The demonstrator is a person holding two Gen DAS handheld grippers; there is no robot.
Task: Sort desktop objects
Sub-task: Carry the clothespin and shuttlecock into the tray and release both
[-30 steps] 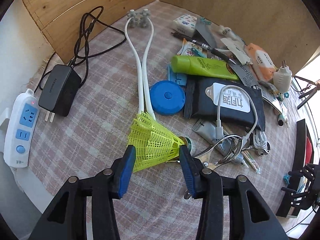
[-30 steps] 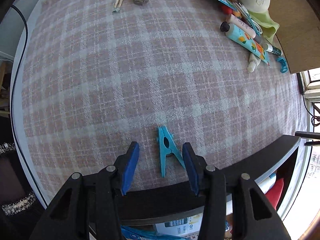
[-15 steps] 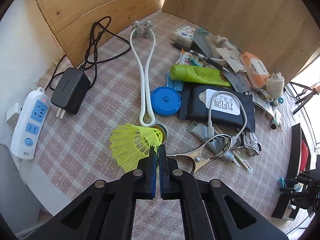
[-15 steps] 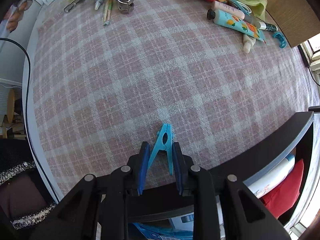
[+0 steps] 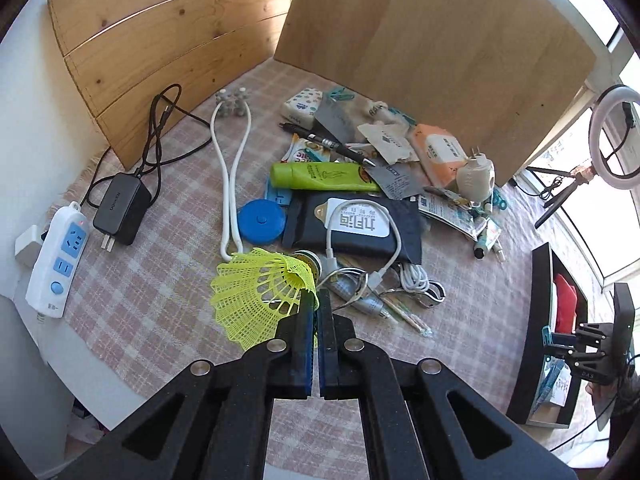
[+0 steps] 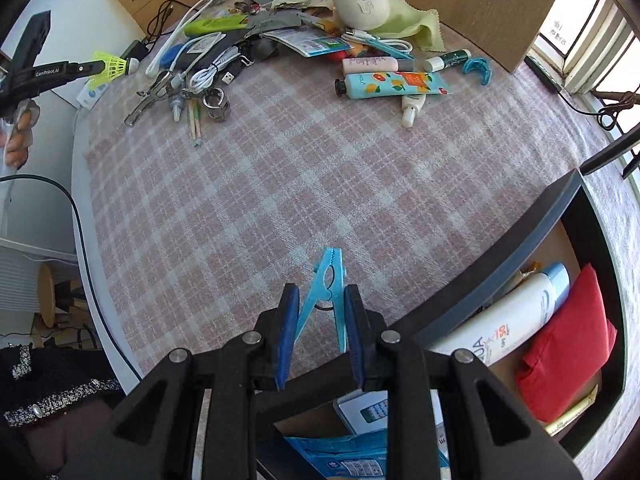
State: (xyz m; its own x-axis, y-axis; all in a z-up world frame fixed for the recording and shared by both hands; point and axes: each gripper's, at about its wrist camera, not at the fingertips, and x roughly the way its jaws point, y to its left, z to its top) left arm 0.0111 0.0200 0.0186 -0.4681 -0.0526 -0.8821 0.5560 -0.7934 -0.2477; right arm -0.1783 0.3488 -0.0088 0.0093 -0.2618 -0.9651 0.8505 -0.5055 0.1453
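A clutter of small items (image 6: 280,40) lies at the table's far side, before the wooden boards (image 5: 168,40). The power strip (image 5: 56,256) sits at the left edge, the shelf box (image 6: 560,320) apparently at the near right.

- The left gripper (image 6: 105,66), reaching in at the left edge of the right wrist view, is showing "GenRobot.AI" in white along its black arm.
- A white sunscreen bottle (image 6: 508,326), lying in the black organizer (image 6: 500,256) at the tablecloth's right edge, is showing "50".
- Other labels are proving too small to read.
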